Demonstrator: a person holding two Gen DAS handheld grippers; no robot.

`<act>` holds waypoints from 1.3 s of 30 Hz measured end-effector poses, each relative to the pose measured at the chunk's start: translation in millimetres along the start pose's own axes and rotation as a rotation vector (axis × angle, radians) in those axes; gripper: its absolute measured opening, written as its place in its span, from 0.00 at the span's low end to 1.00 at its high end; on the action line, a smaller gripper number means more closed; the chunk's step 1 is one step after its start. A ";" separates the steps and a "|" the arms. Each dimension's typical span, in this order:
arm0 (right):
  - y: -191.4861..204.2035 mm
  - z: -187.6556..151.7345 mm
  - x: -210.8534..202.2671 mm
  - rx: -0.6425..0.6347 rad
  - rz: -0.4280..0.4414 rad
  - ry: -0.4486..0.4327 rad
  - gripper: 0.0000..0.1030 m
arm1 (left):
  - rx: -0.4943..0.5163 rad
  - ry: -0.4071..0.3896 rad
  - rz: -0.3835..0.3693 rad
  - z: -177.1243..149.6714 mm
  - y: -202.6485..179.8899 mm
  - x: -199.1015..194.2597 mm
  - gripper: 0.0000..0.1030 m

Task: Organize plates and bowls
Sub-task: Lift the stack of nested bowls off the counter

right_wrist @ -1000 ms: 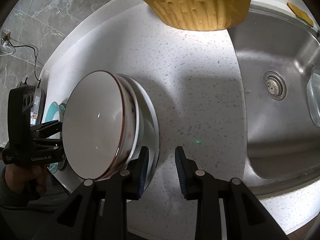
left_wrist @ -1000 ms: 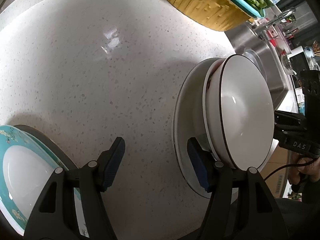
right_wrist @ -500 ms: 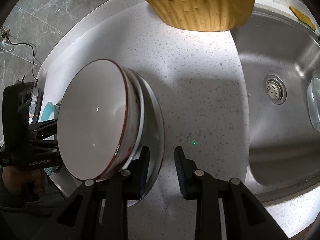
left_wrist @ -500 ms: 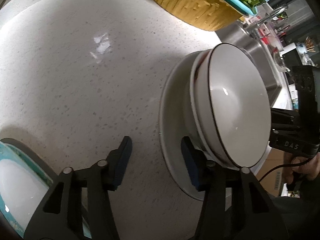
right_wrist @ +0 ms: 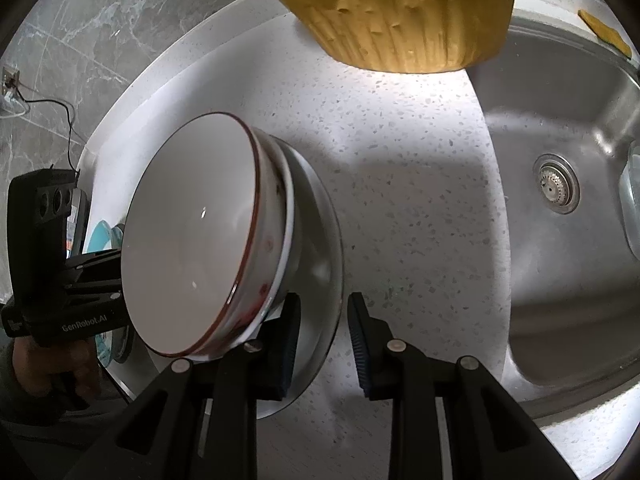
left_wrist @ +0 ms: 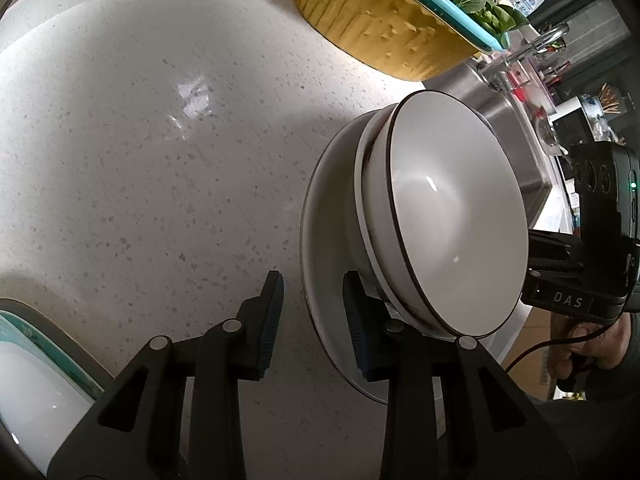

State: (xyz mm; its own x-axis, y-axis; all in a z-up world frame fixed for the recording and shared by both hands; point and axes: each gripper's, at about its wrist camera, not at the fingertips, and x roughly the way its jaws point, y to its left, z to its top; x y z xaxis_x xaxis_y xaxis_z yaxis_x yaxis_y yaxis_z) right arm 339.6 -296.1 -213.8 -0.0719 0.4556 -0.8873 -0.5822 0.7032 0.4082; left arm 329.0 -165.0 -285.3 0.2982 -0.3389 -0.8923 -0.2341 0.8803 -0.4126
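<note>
A white plate (left_wrist: 324, 248) (right_wrist: 320, 248) sits on the speckled counter and carries nested white bowls (left_wrist: 452, 216) (right_wrist: 188, 240); the top bowl has a dark rim. My left gripper (left_wrist: 312, 300) straddles the plate's near rim, one pad over the plate and one outside it. Its jaws are closing, and a strip of counter shows between the outer pad and the rim. My right gripper (right_wrist: 324, 316) straddles the opposite rim the same way, jaws narrow, with a thin gap at its outer pad. The plate rests on the counter.
A teal-rimmed plate (left_wrist: 36, 380) (right_wrist: 100, 236) lies at the counter's left end. At the back stands a yellow basin (left_wrist: 380, 20) (right_wrist: 404, 24) holding a teal colander of greens. The steel sink (right_wrist: 560, 200) drops away to the right of the stack.
The left gripper's jaws narrowed a lot and shifted right, so the plate's rim now lies between them. The right gripper barely changed. The stack looks slightly larger in the right wrist view.
</note>
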 end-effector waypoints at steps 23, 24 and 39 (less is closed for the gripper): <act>14.2 4.8 2.5 -0.048 -0.043 -0.019 0.15 | 0.024 -0.026 0.065 -5.4 -8.2 0.0 0.15; 15.8 4.9 2.3 -0.047 -0.044 -0.019 0.15 | 0.022 -0.027 0.066 -5.7 -8.2 -0.3 0.15; 30.0 7.6 -16.3 -0.109 -0.031 -0.042 0.15 | -0.035 -0.102 0.079 -19.3 -12.0 -37.6 0.15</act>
State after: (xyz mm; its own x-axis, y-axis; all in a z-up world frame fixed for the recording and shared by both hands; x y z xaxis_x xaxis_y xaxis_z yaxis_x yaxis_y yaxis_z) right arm 329.5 -278.3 -185.5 -0.0201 0.4588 -0.8883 -0.6681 0.6549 0.3533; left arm 302.7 -169.2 -250.4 0.3699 -0.2315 -0.8998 -0.2921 0.8904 -0.3492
